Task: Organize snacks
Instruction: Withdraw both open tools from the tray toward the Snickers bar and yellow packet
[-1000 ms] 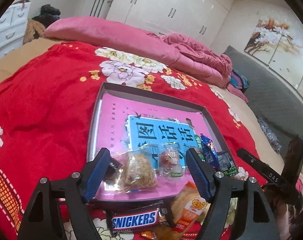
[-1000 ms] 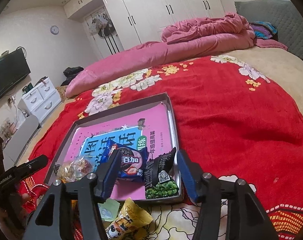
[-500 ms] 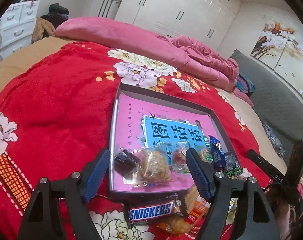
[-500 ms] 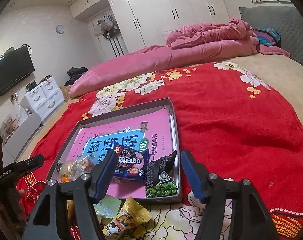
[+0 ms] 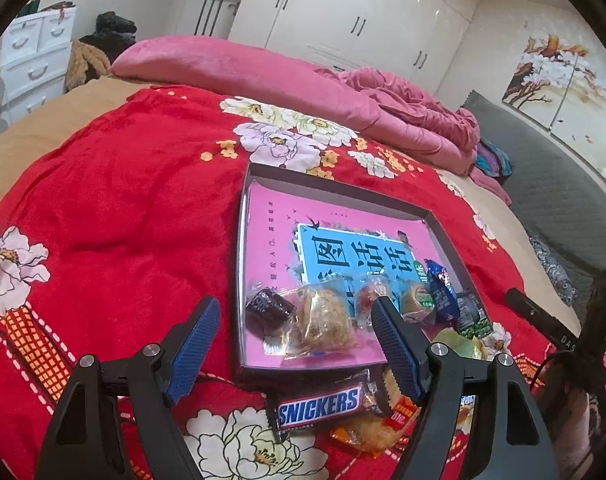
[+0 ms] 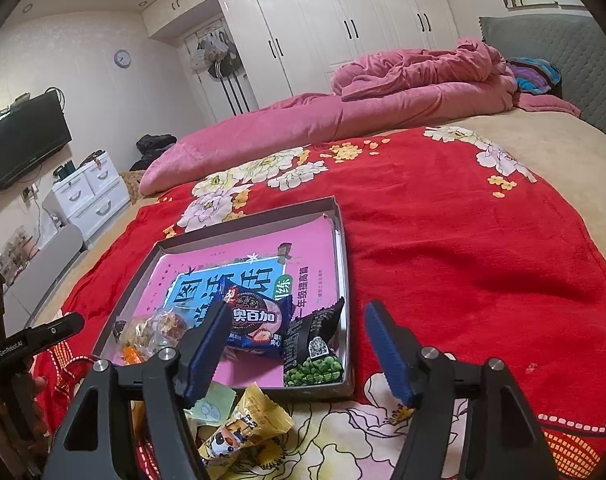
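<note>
A shallow grey tray (image 5: 339, 190) with a pink book in it lies on the red blanket; it also shows in the right wrist view (image 6: 239, 228). In its near end lie a dark sweet (image 5: 269, 310), a clear-wrapped pastry (image 5: 327, 316), a blue cookie pack (image 6: 255, 320) and a green pea pack (image 6: 313, 356). A Snickers bar (image 5: 321, 404) and an orange snack pack (image 5: 383, 428) lie on the blanket in front of the tray. A yellow pack (image 6: 243, 432) lies there too. My left gripper (image 5: 295, 344) is open and empty above the tray's near left corner. My right gripper (image 6: 295, 350) is open and empty above the tray's near right corner.
A pink duvet (image 5: 263, 72) is piled at the far side of the bed. A grey headboard (image 5: 551, 184) stands at the right. White drawers (image 6: 91, 196) and a TV (image 6: 23, 140) stand beyond the bed's left side. Red blanket (image 6: 463, 248) stretches right of the tray.
Both grippers have pulled back and up from the tray. The left one has also shifted left, so the tray sits further right in its view. The snacks have not moved.
</note>
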`<state>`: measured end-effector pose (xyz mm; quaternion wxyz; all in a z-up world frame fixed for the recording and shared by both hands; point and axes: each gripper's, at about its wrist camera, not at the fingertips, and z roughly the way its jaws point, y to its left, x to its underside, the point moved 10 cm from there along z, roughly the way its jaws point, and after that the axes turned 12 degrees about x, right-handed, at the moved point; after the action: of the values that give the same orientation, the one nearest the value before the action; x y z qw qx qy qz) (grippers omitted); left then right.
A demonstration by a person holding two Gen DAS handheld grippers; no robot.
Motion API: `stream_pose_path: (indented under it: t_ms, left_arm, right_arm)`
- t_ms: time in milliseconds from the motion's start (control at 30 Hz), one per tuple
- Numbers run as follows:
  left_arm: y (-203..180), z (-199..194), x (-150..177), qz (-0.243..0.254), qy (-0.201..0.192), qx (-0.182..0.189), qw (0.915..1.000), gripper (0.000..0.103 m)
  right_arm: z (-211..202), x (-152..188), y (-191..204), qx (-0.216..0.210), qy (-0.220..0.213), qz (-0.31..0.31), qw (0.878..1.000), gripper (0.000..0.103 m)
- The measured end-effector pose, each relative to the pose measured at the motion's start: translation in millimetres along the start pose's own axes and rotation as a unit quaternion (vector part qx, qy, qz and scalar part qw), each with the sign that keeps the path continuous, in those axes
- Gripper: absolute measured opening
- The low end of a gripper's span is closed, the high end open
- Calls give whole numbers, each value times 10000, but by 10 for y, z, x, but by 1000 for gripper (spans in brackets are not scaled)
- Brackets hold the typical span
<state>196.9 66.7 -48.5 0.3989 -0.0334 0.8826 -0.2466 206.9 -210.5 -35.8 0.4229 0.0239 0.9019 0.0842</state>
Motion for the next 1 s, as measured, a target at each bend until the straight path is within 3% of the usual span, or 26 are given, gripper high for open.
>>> stream_pose_path:
  t_ms: [1000]
  left_arm:
    - [-137, 57, 406, 724, 849, 72, 9937, 79]
  right_arm:
    - [-156, 175, -18, -119, 141, -291, 9994, 69]
